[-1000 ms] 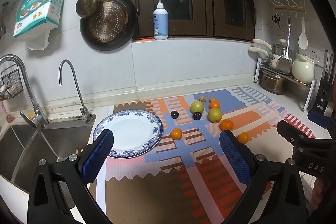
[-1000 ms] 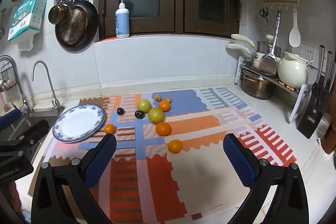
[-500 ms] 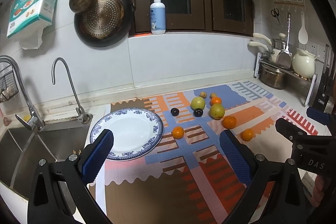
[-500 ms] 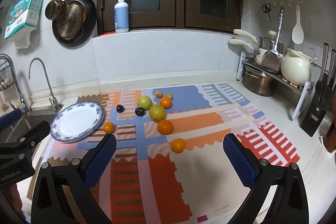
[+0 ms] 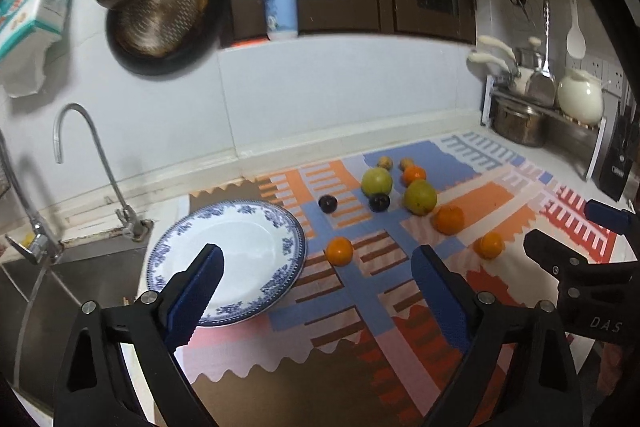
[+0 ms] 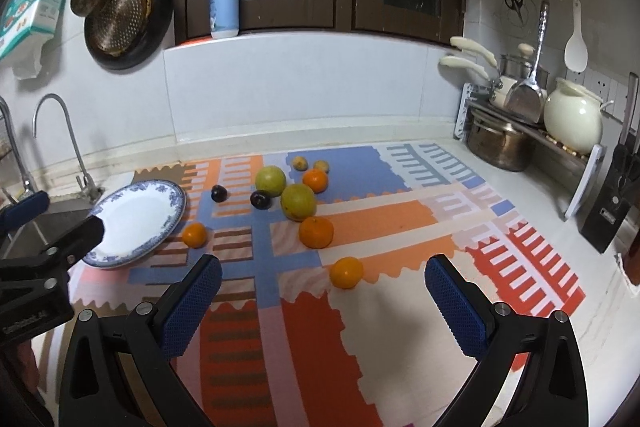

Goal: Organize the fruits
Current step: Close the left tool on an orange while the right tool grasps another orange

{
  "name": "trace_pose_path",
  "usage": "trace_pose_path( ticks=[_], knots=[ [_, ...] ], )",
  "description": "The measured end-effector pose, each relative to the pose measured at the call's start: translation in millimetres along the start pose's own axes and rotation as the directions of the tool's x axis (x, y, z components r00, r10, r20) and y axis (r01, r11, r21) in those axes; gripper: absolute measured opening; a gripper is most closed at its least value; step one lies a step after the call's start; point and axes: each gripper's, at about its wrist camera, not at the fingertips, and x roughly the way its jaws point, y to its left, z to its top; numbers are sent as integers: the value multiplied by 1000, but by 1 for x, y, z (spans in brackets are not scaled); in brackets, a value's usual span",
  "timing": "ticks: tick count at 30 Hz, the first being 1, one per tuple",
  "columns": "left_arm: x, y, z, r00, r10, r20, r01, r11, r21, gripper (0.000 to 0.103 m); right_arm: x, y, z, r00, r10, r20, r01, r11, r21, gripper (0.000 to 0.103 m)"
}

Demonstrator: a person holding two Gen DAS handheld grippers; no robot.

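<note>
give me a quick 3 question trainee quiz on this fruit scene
1. True or false: the round white plate with a blue patterned rim already holds fruit.
2. How many bright orange citrus fruits lie on the patterned mat?
   A) two B) four C) six
3. Fill in: the left claw and the right claw are both ____ and hold nothing.

Key
1. False: the plate is bare, and all the fruit sits on the mat.
2. B: one beside the plate, one in the middle, one nearest the right claw, one at the back.
3. open
</note>
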Motion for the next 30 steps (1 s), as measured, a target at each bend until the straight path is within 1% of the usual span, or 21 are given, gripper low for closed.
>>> trace_pose_path(
  ticks=[3,6,9,12,13,17,19,24,26,27,30],
  knots=[
    [16,1,2,1000,-12,-23,13,1000,15,86,15,-1,-1,1000,6,-25,-5,1000,24,102],
    [34,1,4,999,-22,-47,24,999,41,82,31,-3,0,999,-2,-47,4,999,45,102],
    [51,-2,6,997,-37,-67,42,997,67,78,48,-4,-1,997,-16,-69,20,998,63,98],
    [71,-4,6,994,-54,-93,62,994,88,73,63,-7,-1,995,-31,-98,39,996,79,97],
    [77,-5,6,993,-60,-101,69,993,92,72,68,-8,-1,994,-36,-107,45,995,85,94],
    [100,-6,3,986,-87,-143,102,990,98,66,87,-10,-4,988,-55,-144,69,993,95,90],
    [109,-7,1,983,-95,-160,112,988,101,64,94,-11,-6,985,-60,-161,76,992,96,85],
    [131,-9,-5,972,-111,-207,136,984,113,58,111,-12,-11,976,-58,-208,81,991,106,78],
    [139,-10,-7,968,-114,-225,142,983,115,56,118,-12,-13,973,-55,-224,81,991,110,76],
    [144,-12,-8,966,-112,-234,144,982,123,52,121,-13,-13,972,-52,-229,80,990,113,74],
    [152,-14,-9,961,-109,-253,148,979,139,50,130,-15,-15,967,-44,-251,77,990,122,66]
  ],
)
